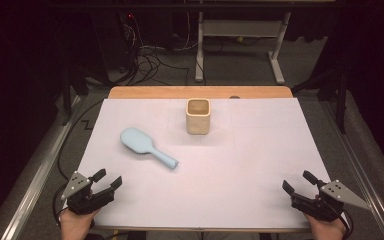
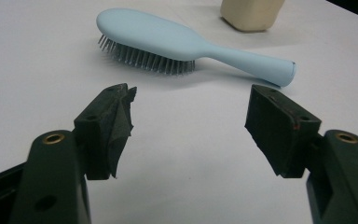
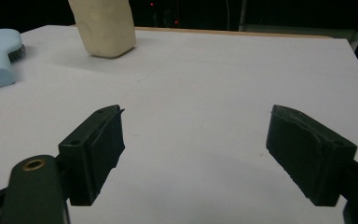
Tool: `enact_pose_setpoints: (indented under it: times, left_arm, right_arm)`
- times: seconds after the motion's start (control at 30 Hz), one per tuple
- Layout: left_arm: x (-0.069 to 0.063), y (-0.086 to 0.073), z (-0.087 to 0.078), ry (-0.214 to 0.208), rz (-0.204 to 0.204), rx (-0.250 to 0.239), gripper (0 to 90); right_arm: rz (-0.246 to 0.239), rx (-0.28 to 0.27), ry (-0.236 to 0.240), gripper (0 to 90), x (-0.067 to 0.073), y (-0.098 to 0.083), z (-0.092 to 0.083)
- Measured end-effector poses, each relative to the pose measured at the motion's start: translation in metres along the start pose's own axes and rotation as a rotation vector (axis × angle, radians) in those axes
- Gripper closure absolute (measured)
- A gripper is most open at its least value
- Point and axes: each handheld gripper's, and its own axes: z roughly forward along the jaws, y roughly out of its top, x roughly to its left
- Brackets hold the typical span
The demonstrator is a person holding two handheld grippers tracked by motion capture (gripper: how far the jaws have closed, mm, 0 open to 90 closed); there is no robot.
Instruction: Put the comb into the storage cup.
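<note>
A light blue hairbrush [image 1: 146, 147] lies bristles down on the white table cover, left of centre, its handle pointing toward the near right. Behind it stands a cream square cup [image 1: 198, 116], upright and open at the top. My left gripper [image 1: 107, 179] rests open at the near left corner, nothing between its jaws; its own view has the hairbrush [image 2: 177, 44] just ahead and the cup [image 2: 251, 13] beyond. At the near right corner my right gripper [image 1: 298, 182] is open and empty too, with the cup [image 3: 103, 28] and the brush [image 3: 2, 53] far off to its left.
The white cover [image 1: 260, 150] spreads over a wooden table whose far edge [image 1: 200, 92] shows as a tan strip. Beyond it are cables on the floor [image 1: 150, 60] and the white legs of another desk [image 1: 277, 55]. Metal rails [image 1: 35, 175] run along both sides.
</note>
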Motion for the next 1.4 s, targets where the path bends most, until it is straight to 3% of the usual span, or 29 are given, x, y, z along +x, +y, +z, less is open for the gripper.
enact_pose_setpoints:
  times: [1.4]
  left_arm:
    - [-0.0097, 0.0100, 0.0072, -0.033, -0.002, -0.036, 33.0]
  right_arm:
    - [-0.001, -0.007, 0.002, 19.7, 0.0005, 0.0001, -0.0001]
